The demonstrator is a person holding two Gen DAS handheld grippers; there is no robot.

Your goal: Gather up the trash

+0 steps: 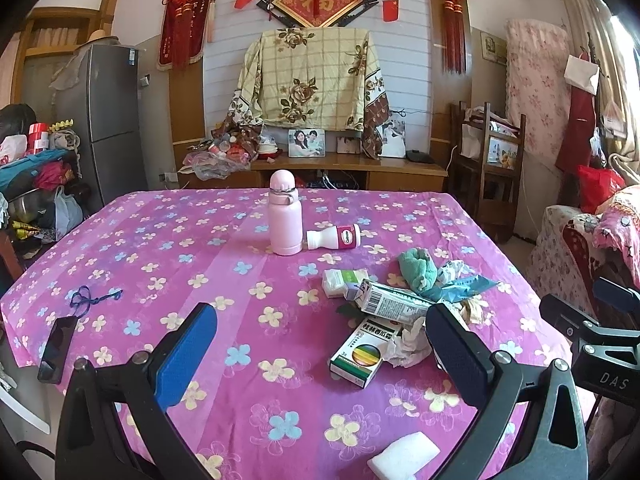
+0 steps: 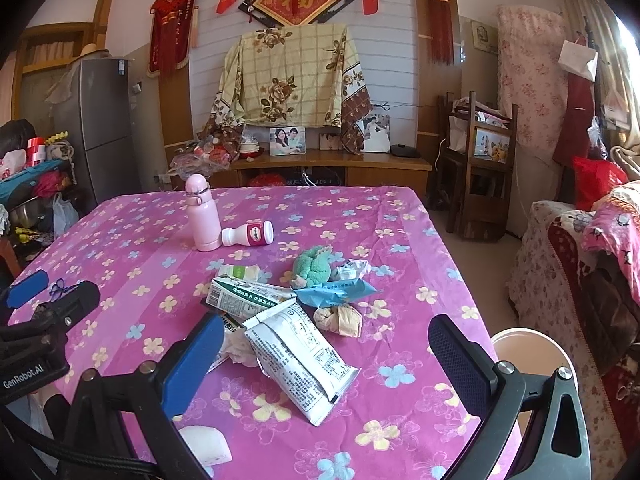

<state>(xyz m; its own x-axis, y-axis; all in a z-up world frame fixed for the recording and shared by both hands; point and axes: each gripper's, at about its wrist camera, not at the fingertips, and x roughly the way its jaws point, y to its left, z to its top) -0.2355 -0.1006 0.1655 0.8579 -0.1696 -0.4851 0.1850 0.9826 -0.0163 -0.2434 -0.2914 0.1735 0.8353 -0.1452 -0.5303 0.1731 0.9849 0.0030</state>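
Pink flask (image 1: 285, 216) upright; phone (image 1: 56, 350) at table edge

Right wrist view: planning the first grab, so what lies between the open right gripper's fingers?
A white printed wrapper lies on the tablecloth between them.

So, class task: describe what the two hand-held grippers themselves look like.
Each hand-held gripper, left and right, has a black angular frame with silver bolts and two fingers faced with textured blue pads. White lettering reads "DAS" on one body and "GenRobot.AI" on the other. No sleeves show.
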